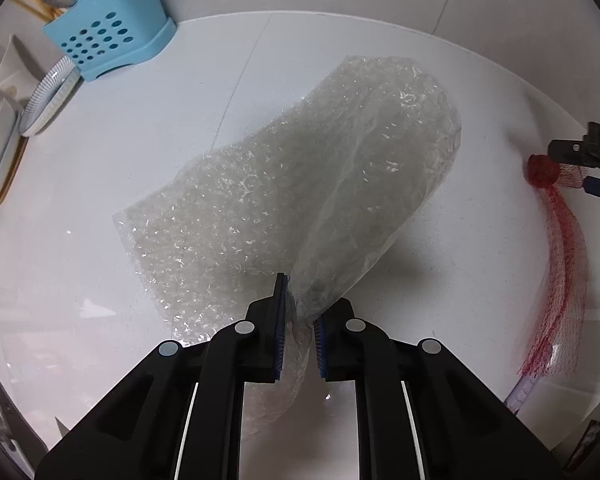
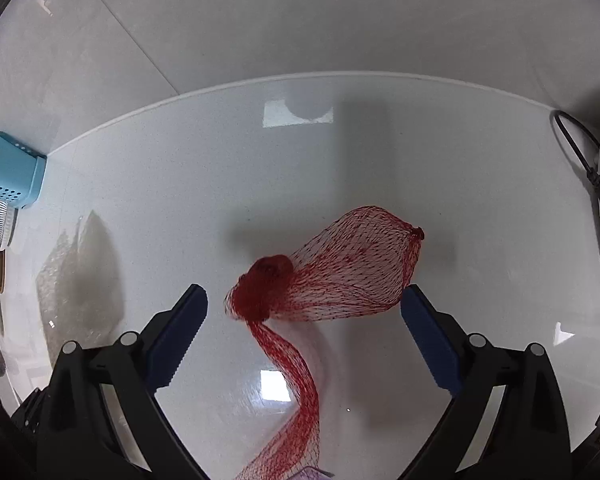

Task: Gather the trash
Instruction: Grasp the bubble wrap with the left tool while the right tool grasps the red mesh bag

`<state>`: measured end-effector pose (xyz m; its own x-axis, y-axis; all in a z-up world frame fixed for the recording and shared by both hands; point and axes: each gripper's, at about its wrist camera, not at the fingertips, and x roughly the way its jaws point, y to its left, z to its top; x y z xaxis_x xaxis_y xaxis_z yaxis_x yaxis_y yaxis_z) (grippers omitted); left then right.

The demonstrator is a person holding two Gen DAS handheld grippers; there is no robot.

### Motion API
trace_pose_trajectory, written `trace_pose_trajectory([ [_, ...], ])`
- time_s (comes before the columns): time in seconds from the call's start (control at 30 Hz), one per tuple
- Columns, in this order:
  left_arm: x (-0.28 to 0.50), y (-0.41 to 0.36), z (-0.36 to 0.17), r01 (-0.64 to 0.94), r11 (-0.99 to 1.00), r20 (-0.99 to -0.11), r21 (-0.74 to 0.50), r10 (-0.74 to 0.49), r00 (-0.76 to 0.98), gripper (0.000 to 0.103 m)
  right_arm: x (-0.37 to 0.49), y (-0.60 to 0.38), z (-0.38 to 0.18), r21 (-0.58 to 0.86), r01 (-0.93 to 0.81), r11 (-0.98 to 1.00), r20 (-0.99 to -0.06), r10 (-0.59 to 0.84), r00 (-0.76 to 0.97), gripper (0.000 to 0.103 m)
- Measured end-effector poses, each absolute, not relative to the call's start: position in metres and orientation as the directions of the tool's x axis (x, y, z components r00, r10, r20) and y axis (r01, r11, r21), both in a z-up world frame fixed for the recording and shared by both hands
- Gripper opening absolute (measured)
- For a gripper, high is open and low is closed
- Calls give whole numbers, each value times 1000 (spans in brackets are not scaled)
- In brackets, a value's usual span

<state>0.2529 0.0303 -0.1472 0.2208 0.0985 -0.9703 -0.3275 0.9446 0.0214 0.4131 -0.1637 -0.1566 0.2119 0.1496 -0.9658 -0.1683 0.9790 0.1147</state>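
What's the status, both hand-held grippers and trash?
Left hand-held gripper shut on bubble wrap. Right hand-held gripper open over red mesh bag. Nothing blocking.

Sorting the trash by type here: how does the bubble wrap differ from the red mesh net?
The bubble wrap is clear and bubbled; the red mesh net is an open weave with a bunched knot. The left gripper is shut on the bubble wrap, while the right gripper stands open around the red mesh net without pressing it. Both are soft packaging on the white counter.
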Motion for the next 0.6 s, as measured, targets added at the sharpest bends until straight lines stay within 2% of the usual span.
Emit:
trace_pose_trajectory([
  [0.33,243,35,-138,-349,937,-967,4,92,237,11,414,-139,-165,85,-210,974,-974,126,191,93],
  [0.5,239,37,-133,-357,934,-966,-4,89,243,11,415,-126,-176,30,-225,974,-979,73,188,80],
  [0.57,239,40,-132,-362,932,-966,-10,85,246,11,416,-121,-181,18,-229,973,-982,60,177,66],
  [0.6,238,39,-130,-364,931,-965,-9,88,248,11,416,-120,-182,5,-232,973,-983,48,179,65],
])
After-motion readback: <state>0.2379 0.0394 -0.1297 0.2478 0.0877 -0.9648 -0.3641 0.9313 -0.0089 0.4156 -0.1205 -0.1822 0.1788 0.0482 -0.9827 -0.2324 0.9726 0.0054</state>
